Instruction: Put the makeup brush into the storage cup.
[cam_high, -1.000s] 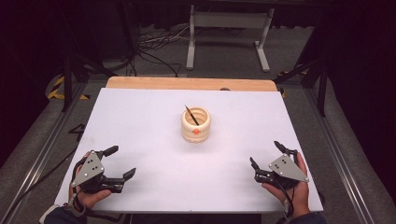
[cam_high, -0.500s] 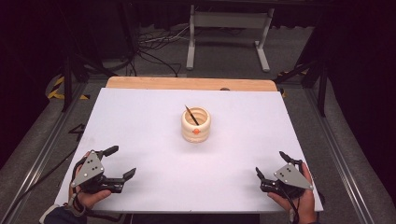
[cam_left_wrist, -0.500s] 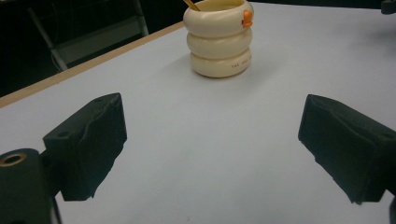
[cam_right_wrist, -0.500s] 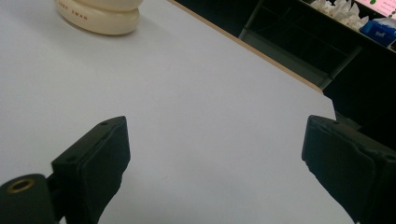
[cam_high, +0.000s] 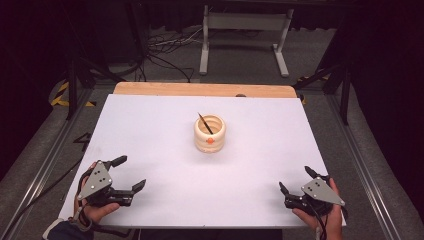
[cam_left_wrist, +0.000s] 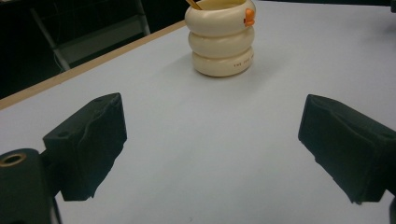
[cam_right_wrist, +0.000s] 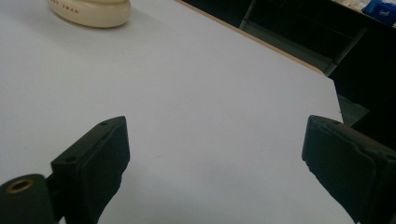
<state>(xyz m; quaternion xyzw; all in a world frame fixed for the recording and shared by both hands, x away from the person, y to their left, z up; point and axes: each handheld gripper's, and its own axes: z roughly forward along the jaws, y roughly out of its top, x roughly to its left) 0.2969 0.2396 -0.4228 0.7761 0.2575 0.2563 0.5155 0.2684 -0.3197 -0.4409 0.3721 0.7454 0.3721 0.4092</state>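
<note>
At the near left corner of the white tabletop (cam_high: 150, 130) my left gripper (cam_high: 131, 173) sits in my left hand (cam_high: 95, 212), its two black jaws spread wide with nothing between them but bare white surface. At the near right corner my right gripper (cam_high: 296, 180) rests in my right hand (cam_high: 325, 220), jaws likewise wide apart and holding nothing, touching nothing that I can see. Farther off, about the middle of the table and well apart from both grippers, stands the cream-coloured ribbed ceramic cup (cam_high: 210, 133), shaped like three stacked rings, with a small orange knob (cam_high: 210, 141) on its near side and a thin dark stick (cam_high: 205, 123) leaning inside it. The left gripper view looks along my spread jaws toward the cup, showing its three rings, a line of small dark lettering low on its wall, and the orange knob at the rim; the stick's tip looks tan there. The right gripper view catches just the cup's bottom ring at its upper left, with the lettering, plus the table's far wooden edge (cam_right_wrist: 261, 44). From the high view that pale wooden strip (cam_high: 200, 89) runs along the far side, with grey floor and cables beyond.
</note>
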